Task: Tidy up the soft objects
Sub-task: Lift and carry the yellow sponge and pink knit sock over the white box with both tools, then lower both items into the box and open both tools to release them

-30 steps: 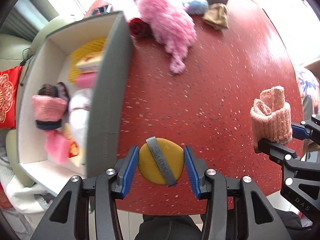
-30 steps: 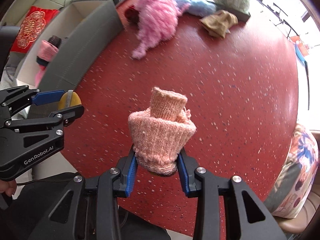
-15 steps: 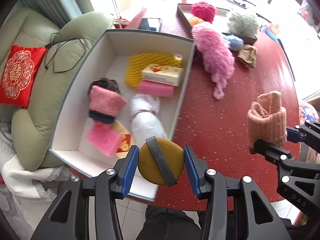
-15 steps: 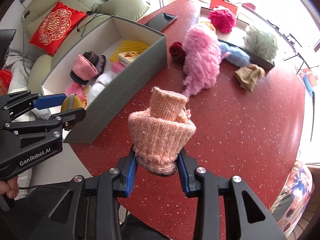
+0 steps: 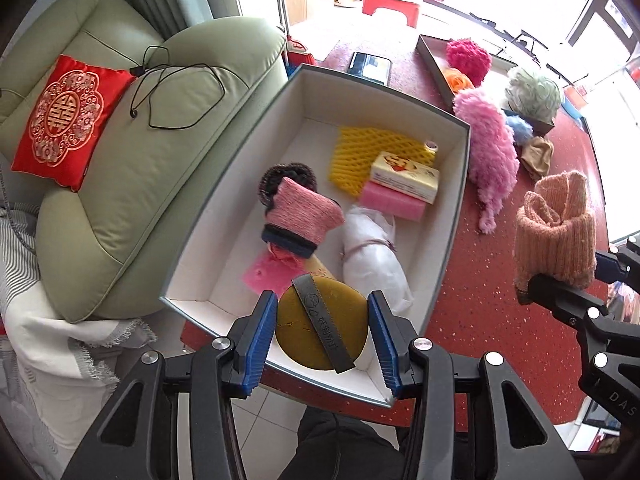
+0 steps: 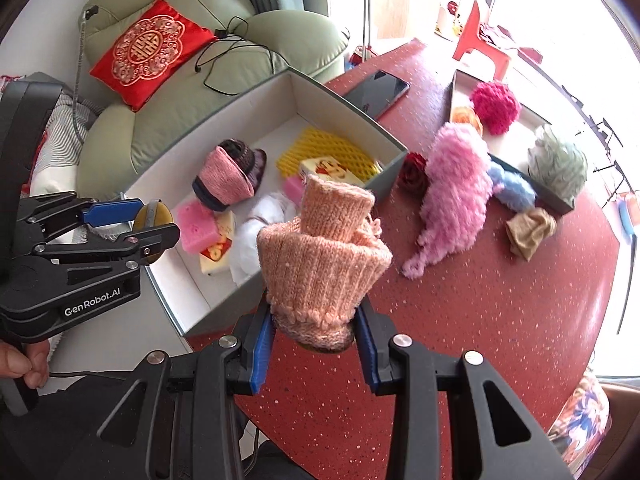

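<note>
On the red table (image 6: 500, 320), a crowded box (image 5: 448, 264) sits under the left gripper (image 5: 322, 330) clamping a puff (image 5: 320, 326), right gripper (image 6: 314, 344) clamping socks (image 6: 320, 268).

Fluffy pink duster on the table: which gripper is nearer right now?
Right. The right gripper, shut on the peach knit sock roll, is over the red table beside the fluffy pink duster. The left gripper, holding the yellow puff, hangs over the box's near end.
</note>
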`<action>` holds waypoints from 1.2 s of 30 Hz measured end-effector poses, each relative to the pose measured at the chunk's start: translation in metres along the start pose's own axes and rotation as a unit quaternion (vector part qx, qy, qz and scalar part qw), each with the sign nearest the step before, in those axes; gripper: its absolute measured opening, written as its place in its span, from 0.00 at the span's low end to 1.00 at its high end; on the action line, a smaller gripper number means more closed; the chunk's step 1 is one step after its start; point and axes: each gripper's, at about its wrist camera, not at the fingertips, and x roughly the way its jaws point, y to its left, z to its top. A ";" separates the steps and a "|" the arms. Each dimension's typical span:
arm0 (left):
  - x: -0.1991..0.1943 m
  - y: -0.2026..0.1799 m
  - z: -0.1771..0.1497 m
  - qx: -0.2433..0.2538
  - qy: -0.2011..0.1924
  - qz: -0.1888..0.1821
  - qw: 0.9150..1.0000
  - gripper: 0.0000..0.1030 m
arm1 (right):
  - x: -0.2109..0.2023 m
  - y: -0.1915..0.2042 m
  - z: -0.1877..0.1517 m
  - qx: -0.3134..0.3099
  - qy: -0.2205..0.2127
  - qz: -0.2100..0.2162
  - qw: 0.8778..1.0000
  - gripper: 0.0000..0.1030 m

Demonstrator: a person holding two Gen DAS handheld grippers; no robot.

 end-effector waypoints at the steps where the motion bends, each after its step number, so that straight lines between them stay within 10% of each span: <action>1: 0.000 0.002 0.001 0.000 -0.001 0.002 1.000 0.46 | 0.000 0.003 0.005 -0.003 -0.002 -0.001 1.000 0.38; 36: 0.020 0.026 0.024 0.025 0.010 -0.003 1.000 0.46 | 0.016 0.038 0.050 -0.005 0.000 -0.011 1.000 0.38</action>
